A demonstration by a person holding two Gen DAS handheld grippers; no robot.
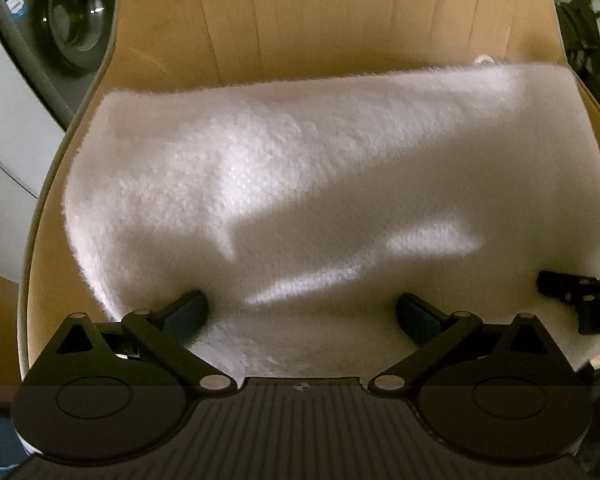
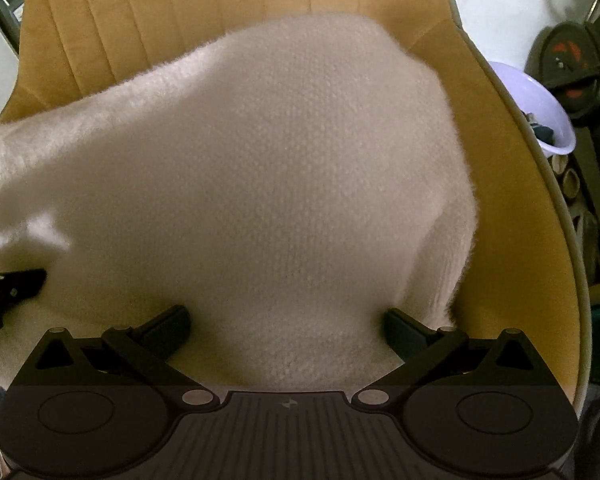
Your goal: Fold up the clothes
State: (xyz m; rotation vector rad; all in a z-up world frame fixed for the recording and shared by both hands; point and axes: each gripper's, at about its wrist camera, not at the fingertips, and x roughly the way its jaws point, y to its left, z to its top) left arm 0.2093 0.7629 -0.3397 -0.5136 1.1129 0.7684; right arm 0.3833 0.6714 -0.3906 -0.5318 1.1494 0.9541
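Observation:
A fluffy white knitted garment (image 1: pixel 320 184) lies folded across the seat of a tan padded chair (image 1: pixel 332 12). My left gripper (image 1: pixel 302 314) is open, its two fingers wide apart and resting on the garment's near edge. My right gripper (image 2: pixel 286 326) is also open, fingers wide apart on the same garment (image 2: pixel 260 184), which bulges up in front of it. The right gripper's tip shows in the left wrist view (image 1: pixel 576 292) at the right edge; the left gripper's tip shows in the right wrist view (image 2: pixel 8 284) at the left edge.
The chair's ribbed backrest (image 2: pixel 172 12) rises behind the garment. A washing machine door (image 1: pixel 76 20) is at the far left. A lilac plastic basin (image 2: pixel 540 112) and dark gear (image 2: pixel 576 72) stand right of the chair.

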